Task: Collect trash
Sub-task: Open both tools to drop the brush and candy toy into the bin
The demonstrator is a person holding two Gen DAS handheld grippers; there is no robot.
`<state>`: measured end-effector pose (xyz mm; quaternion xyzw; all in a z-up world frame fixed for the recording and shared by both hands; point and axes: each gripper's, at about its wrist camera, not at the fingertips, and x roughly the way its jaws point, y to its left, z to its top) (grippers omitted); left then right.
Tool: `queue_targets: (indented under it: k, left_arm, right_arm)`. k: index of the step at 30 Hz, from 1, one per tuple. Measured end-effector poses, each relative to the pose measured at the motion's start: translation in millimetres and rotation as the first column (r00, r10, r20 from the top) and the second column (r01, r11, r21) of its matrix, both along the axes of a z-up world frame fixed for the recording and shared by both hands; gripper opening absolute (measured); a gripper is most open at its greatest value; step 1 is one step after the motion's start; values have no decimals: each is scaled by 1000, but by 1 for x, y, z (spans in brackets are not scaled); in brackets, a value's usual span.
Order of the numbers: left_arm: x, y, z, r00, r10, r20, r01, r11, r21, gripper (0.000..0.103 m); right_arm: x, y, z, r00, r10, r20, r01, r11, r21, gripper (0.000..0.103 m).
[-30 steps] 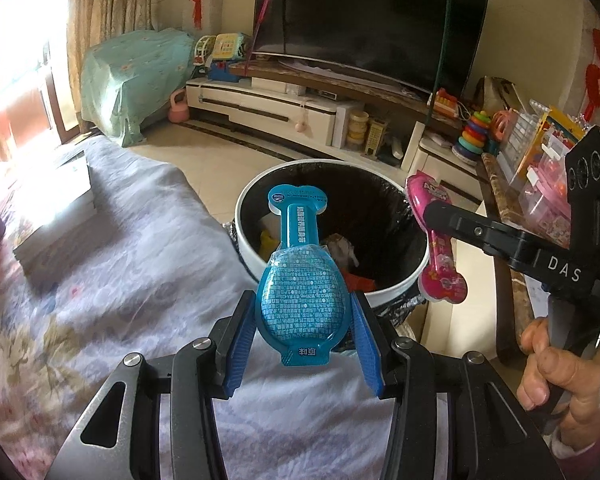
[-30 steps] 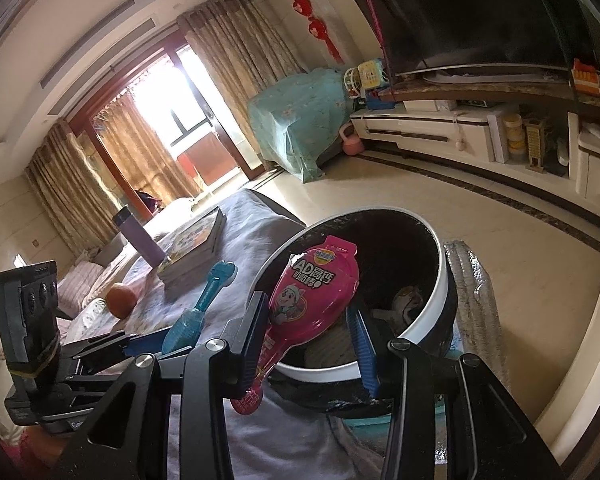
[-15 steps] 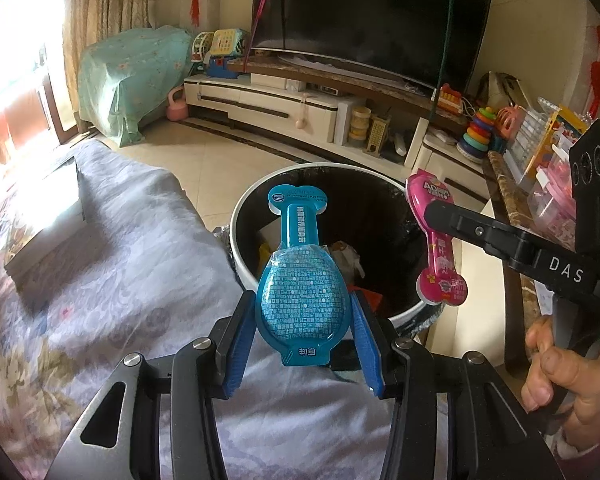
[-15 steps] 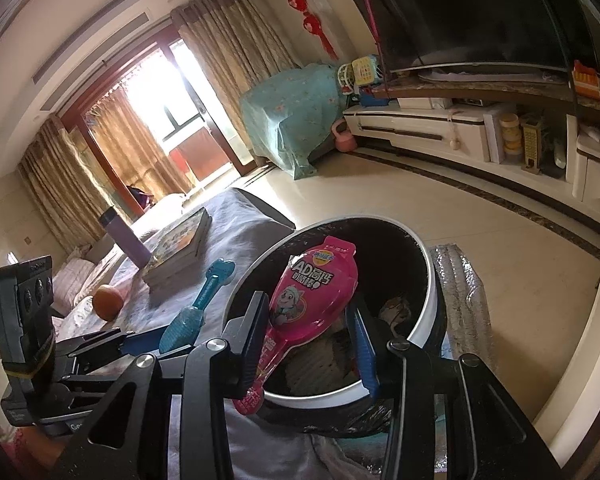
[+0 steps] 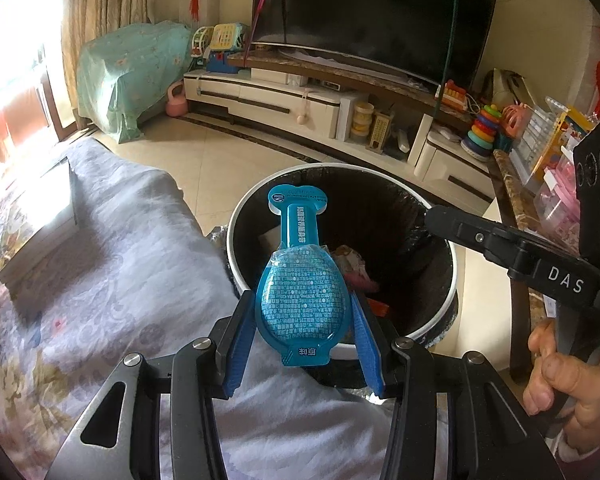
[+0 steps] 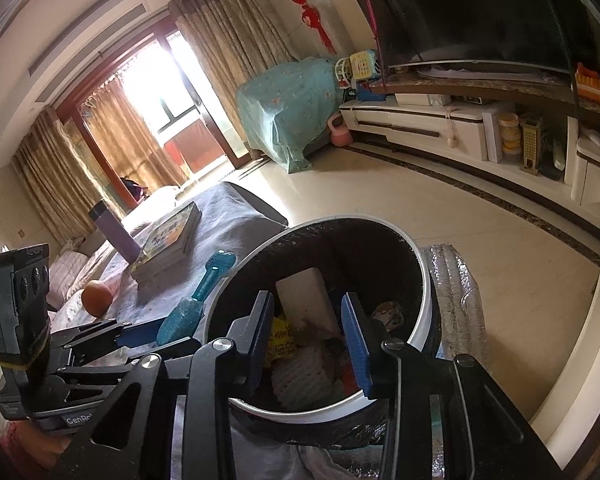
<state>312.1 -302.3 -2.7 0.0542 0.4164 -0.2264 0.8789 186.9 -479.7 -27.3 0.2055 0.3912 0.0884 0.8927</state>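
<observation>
**Pink packet gone from right hand-held gripper; blue one still held**

Gone from the right hand-held gripper (image 6: 310, 334) is the pink packet it pinched half a second ago; its blue pads now stand spread with nothing between them, over the open bin (image 6: 424, 280). Inside the bin lie a white box (image 6: 306, 294), a yellow wrapper (image 6: 282, 338) and other scraps; I cannot pick out the pink packet for certain among them.

The left hand-held gripper (image 5: 300, 316) is still pressed onto the blue packet (image 5: 300, 292), pinching its round lower part, the narrow neck pointing up over the bin's near rim (image 5: 236, 276). Below it lies a pale floral cloth (image 5: 120, 264).

From the right wrist, books (image 6: 168, 242), a purple bottle (image 6: 112, 230) and an orange (image 6: 97, 297) sit on that cloth, well apart from the bin.
</observation>
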Motion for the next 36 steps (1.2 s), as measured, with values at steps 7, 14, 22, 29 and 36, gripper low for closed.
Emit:
queue_targets:
  k: [7, 14, 22, 29, 36]
  left_arm:
    - [7, -8, -2, 1000, -9, -9, 9, 1000, 1, 46]
    - [9, -16, -3, 1000, -2, -18, 2, 1000, 17, 60]
    - [-9, 5, 0, 999, 36, -10, -36, 999, -34, 60]
    - [-45, 45, -4, 995, 99, -24, -101, 989, -107, 64]
    - [-88, 91, -10, 985, 166, -39, -170, 970, -175, 67]
  right_arm:
    - [-2, -1, 3, 1000, -14, 7, 14, 1000, 4, 36]
    - [-13, -7, 9, 999, -44, 22, 44, 999, 22, 39]
    - [-30, -7, 16, 997, -71, 38, 69, 996, 58, 45]
    - [-49, 14, 18, 997, -61, 48, 57, 994, 88, 86]
    - [-67, 33, 16, 997, -64, 35, 60, 990, 125, 94]
